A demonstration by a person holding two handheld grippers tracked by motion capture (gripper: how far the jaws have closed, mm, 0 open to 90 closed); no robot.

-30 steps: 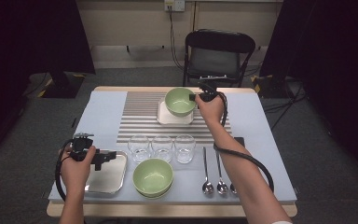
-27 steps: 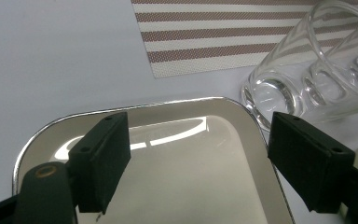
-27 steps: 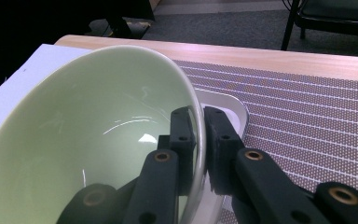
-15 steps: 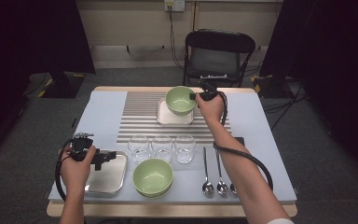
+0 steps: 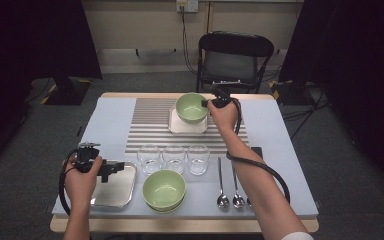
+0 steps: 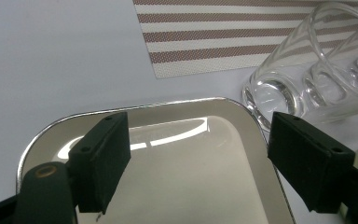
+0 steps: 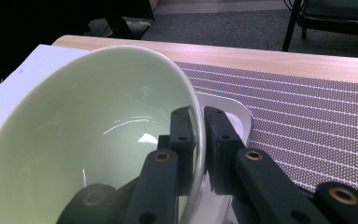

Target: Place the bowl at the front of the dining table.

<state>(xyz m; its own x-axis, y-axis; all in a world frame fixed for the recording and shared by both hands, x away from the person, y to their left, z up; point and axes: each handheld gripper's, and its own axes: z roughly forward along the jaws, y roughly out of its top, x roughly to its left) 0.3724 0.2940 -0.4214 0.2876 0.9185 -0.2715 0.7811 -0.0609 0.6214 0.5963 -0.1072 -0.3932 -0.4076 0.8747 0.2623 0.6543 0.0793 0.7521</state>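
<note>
Right gripper (image 7: 196,135): clamped on the green bowl's (image 5: 191,107) rim, above the white plate (image 5: 176,125).
Left gripper (image 6: 198,156): open, empty, far off.

The right gripper (image 5: 206,104) sits in the upper middle of the high view, arm stretched far forward, jaws clamped close together. The left gripper (image 5: 114,170) sits at lower left, pointing right, forearm short and upright, jaws spread wide.
</note>
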